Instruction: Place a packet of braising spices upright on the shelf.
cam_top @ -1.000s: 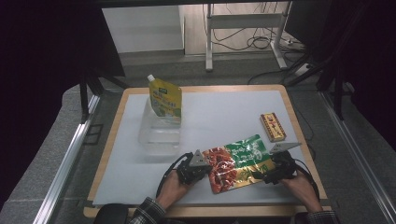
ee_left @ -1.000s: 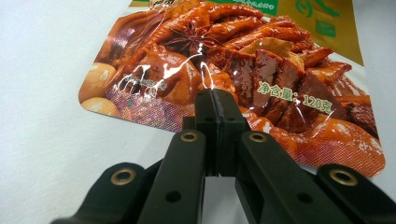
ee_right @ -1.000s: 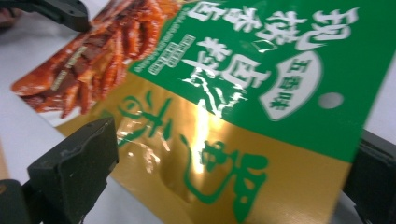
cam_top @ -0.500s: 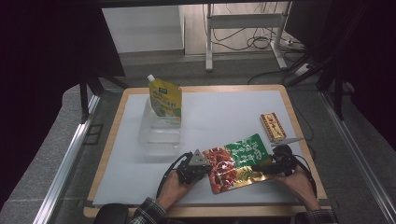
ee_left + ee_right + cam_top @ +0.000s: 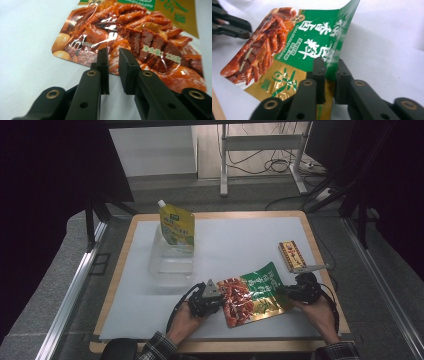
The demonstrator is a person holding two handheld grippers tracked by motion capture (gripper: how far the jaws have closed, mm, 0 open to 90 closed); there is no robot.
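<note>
Centrally, a flat, glossy foil snack pouch [image 5: 252, 292] printed in red, green and gold lies on the white counter [image 5: 240, 240], between the two claws. The right claw [image 5: 329, 65] has just been closing and now pinches the pouch's green edge between narrow jaws, lifting that side slightly. The left claw [image 5: 113, 56] has just been opening a little; its jaws stand narrow with a small gap, the pouch's red edge between or just under the tips, and whether the pads press it is unclear. Beyond the left claw stand a clear plastic box [image 5: 172, 260] and a yellow spouted pouch [image 5: 176, 224]; beyond the right claw lies a small brown patterned bar [image 5: 291, 255]. To lift well, I judge both claws should grip firmly at opposite edges and rise together, keeping the pouch taut.
</note>
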